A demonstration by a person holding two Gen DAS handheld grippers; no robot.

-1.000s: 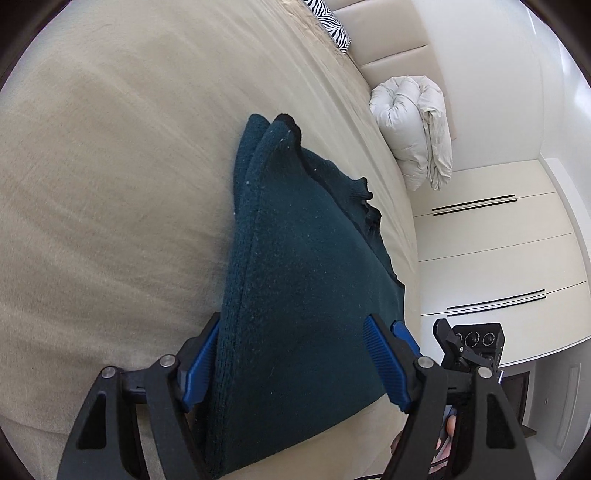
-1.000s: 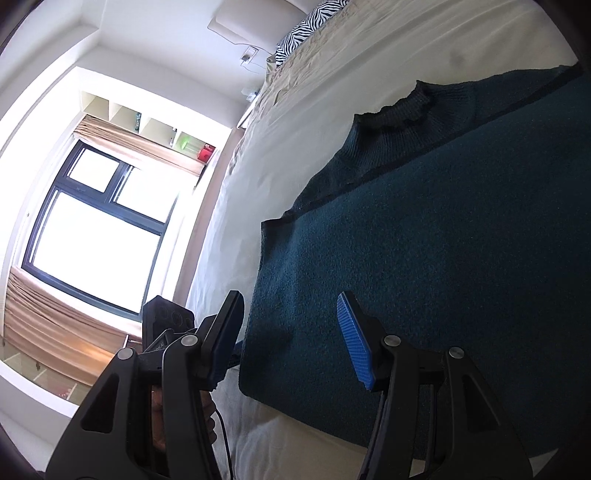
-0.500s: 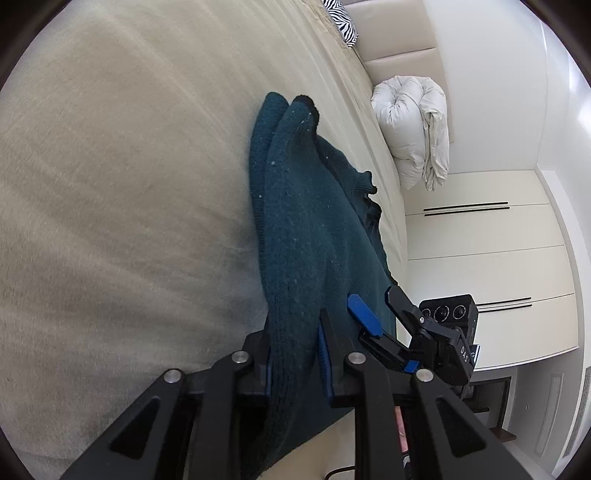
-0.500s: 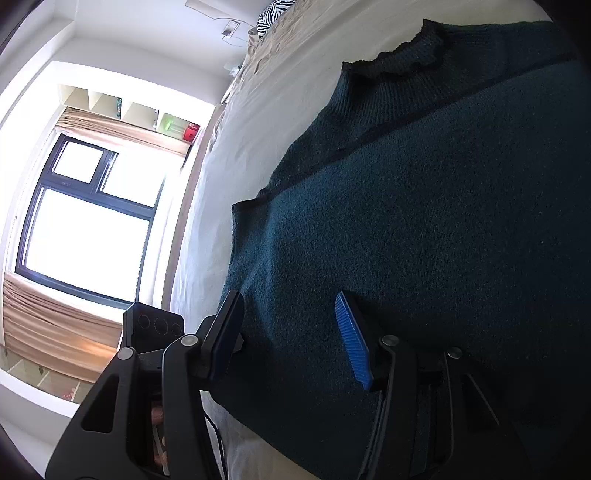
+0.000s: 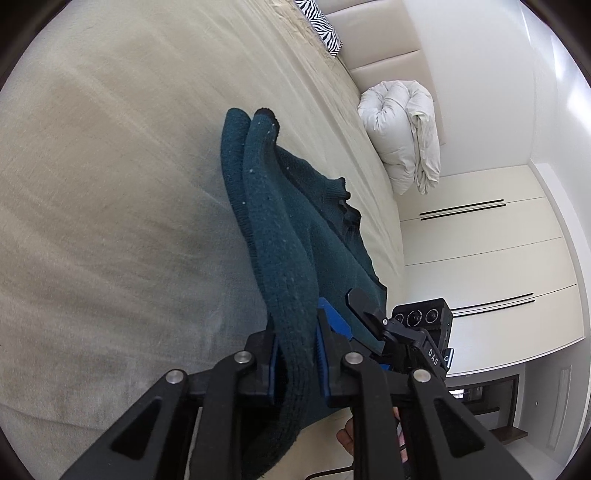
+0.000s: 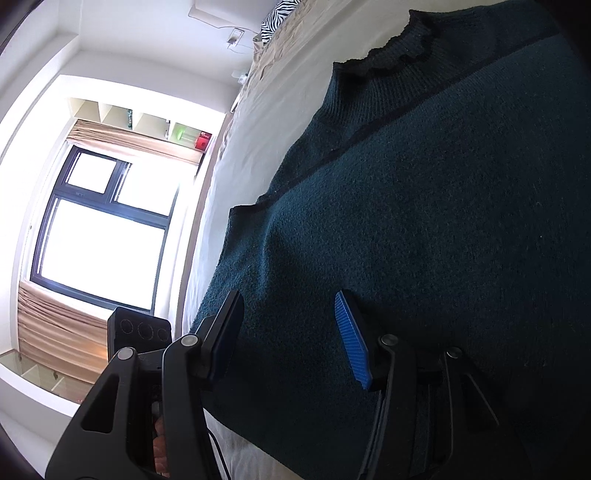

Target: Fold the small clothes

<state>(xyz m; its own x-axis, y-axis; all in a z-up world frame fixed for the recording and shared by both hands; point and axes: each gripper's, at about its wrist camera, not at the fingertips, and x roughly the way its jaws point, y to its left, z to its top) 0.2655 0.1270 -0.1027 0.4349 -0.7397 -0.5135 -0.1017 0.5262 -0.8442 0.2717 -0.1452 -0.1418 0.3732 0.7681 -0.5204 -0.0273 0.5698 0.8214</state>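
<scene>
A dark teal knit sweater [image 5: 280, 221] lies on the beige bed [image 5: 110, 184]. Its near side edge is bunched into a raised fold. My left gripper [image 5: 295, 332] is shut on that fold, with the blue pads pressing on the knit from both sides. Just to its right, my right gripper [image 5: 349, 314] sits low over the same sweater. In the right wrist view the sweater [image 6: 424, 221] fills most of the picture, its frilled collar at the top. My right gripper [image 6: 288, 299] stands open close above the hem corner, and its pads do not press on the fabric.
A rolled white duvet [image 5: 402, 129] and a zebra-print pillow [image 5: 325, 26] lie at the head of the bed. White wardrobe doors [image 5: 480, 258] stand beyond the bed's right side. A bright window [image 6: 103, 236] with beige curtains is on the other side.
My left gripper's jaws have closed from wide apart onto the sweater's edge, gathering it into a narrow raised fold. My right gripper has sunk closer to the sweater, still open.
</scene>
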